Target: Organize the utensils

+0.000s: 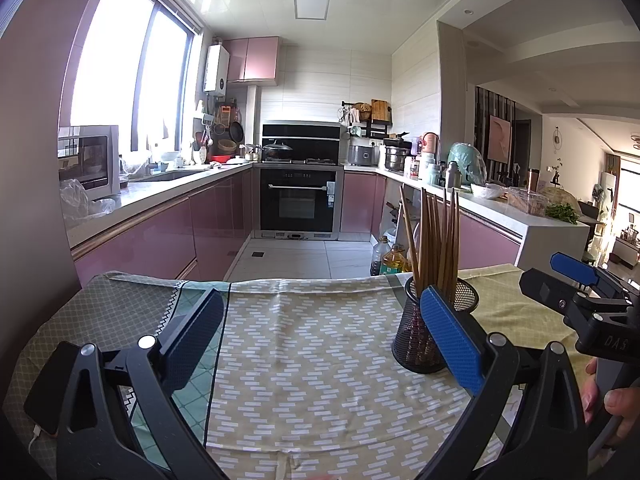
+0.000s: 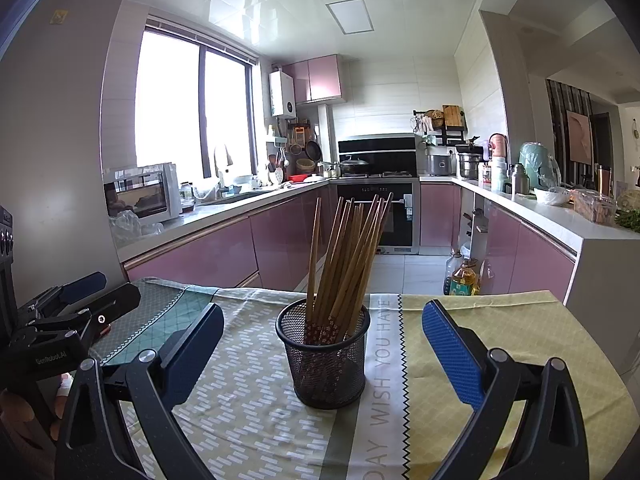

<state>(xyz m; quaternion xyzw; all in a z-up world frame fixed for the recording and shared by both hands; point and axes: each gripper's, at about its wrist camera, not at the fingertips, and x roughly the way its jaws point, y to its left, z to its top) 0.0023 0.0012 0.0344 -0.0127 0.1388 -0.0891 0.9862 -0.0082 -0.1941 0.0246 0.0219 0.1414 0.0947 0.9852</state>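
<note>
A black mesh cup (image 2: pixel 326 364) stands upright on the cloth-covered table (image 2: pixel 500 320) and holds several brown chopsticks (image 2: pixel 344 256), handles down. In the right wrist view my right gripper (image 2: pixel 324 310) is open, and the cup sits ahead of it, in line with the gap and untouched. My left gripper (image 1: pixel 322 294) is open over bare cloth (image 1: pixel 300 340), with nothing between its fingers. Its right finger (image 1: pixel 448 336) hides part of the mesh cup (image 1: pixel 420 344); the chopsticks (image 1: pixel 436 240) rise above. The right gripper (image 1: pixel 560 280) shows at the right edge, held by a hand (image 1: pixel 612 400).
A phone (image 1: pixel 44 384) with a cable lies at the table's near left corner. Oil bottles (image 2: pixel 464 276) stand on the floor past the table's far edge. Pink kitchen cabinets and an oven (image 1: pixel 300 204) lie beyond. The left gripper (image 2: pixel 76 300) shows at the left edge.
</note>
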